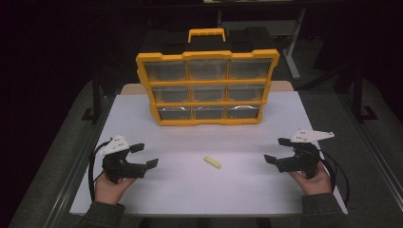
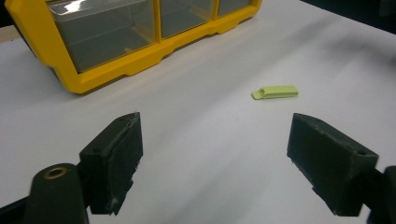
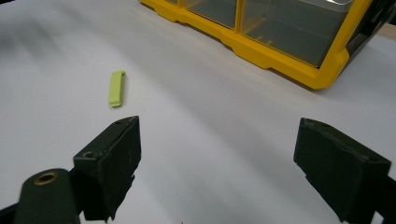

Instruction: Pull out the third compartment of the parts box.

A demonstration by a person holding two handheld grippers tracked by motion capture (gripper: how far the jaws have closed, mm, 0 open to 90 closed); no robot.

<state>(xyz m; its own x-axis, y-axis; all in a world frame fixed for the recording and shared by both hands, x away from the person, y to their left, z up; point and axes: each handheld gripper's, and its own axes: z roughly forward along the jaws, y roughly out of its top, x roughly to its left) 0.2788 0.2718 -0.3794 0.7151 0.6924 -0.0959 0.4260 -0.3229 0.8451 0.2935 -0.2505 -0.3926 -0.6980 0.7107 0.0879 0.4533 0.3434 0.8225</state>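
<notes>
My left fingers [image 1: 145,156] were spread wide with nothing between them, resting low over the white counter [image 1: 180,190]. Between both hands, well apart from each, lay the small yellow-green clip [image 1: 212,162], flat, slim, untouched; nothing was done yet, I judged. Behind stood the yellow drawer box [image 1: 207,88]. My right fingers [image 1: 277,150] were equally released.

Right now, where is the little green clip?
In the high view the little green clip lies flat on the white table, between the left gripper and right gripper, in front of the yellow drawer box.
</notes>
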